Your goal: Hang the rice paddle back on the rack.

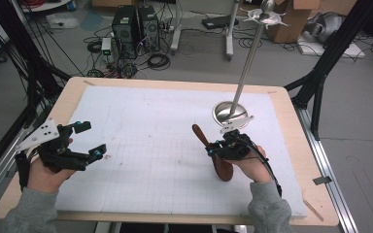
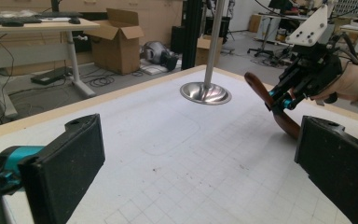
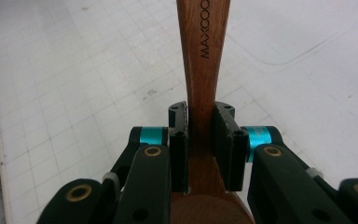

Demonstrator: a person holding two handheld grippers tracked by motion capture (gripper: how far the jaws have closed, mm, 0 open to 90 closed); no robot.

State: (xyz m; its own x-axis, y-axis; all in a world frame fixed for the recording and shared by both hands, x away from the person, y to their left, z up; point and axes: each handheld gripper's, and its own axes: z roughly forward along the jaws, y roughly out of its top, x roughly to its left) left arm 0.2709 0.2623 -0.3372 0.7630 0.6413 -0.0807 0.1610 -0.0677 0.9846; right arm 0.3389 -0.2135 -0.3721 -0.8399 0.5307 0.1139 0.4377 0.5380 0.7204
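Observation:
A dark wooden spoon [image 1: 218, 158] is pinched at its handle by my right gripper [image 1: 212, 149], right of the mat's middle; its bowl end rests near my hand and the handle tip points up and to the far left. In the right gripper view both jaws press the handle [image 3: 200, 84], which carries printed lettering. My left gripper [image 1: 90, 141] is at the left edge of the mat, jaws wide apart and empty. The left gripper view has its two black pads [image 2: 70, 165] far apart, with the spoon [image 2: 279, 116] and the right gripper [image 2: 279, 100] across the mat.
A metal stand with a round dish base [image 1: 230, 112] and a tall pole [image 1: 250, 53] stands on the white gridded mat [image 1: 150, 145] just behind my right gripper. The mat lies on a wooden table [image 1: 296, 141]. Cables, computers and boxes are on the floor beyond.

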